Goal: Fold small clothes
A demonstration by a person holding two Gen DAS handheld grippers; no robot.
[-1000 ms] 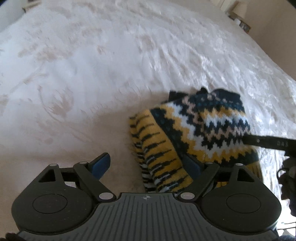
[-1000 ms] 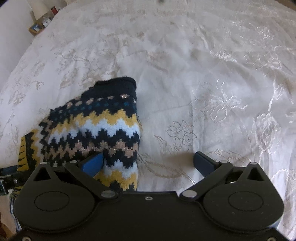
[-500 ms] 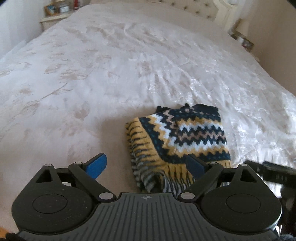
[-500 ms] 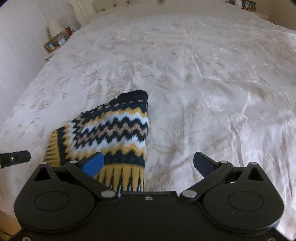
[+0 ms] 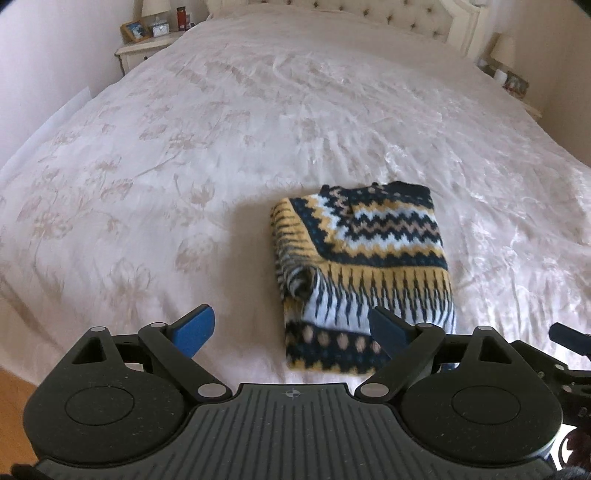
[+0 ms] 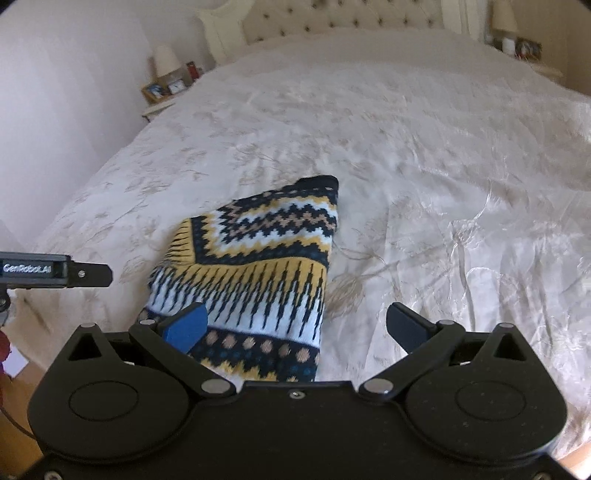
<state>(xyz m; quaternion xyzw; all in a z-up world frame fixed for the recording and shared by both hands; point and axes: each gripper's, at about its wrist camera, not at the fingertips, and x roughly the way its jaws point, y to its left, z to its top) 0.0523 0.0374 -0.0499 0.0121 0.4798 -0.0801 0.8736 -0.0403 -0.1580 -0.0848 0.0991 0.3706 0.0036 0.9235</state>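
A small knitted sweater [image 5: 364,258] in navy, yellow, white and tan zigzags lies folded into a compact rectangle on the white bedspread [image 5: 184,147] near the bed's front edge. My left gripper [image 5: 291,326] hangs above and in front of it, open, nothing between its blue pads. In the right wrist view the same sweater [image 6: 258,266] sits left of centre, and my right gripper [image 6: 295,325] is open over its near right edge, holding nothing. A black part of the left gripper's body [image 6: 55,274] shows at the left edge there.
The bedspread [image 6: 443,166] stretches back to a tufted headboard [image 5: 369,14]. A nightstand [image 5: 147,48] with a lamp and frames stands at the far left, another nightstand [image 5: 513,83] at the far right. Wooden floor [image 5: 11,391] shows below the bed's near edge.
Both grippers have drawn back and risen from the sweater, so it looks smaller and the whole bed and headboard have come into view. The sweater stays folded where it lay.
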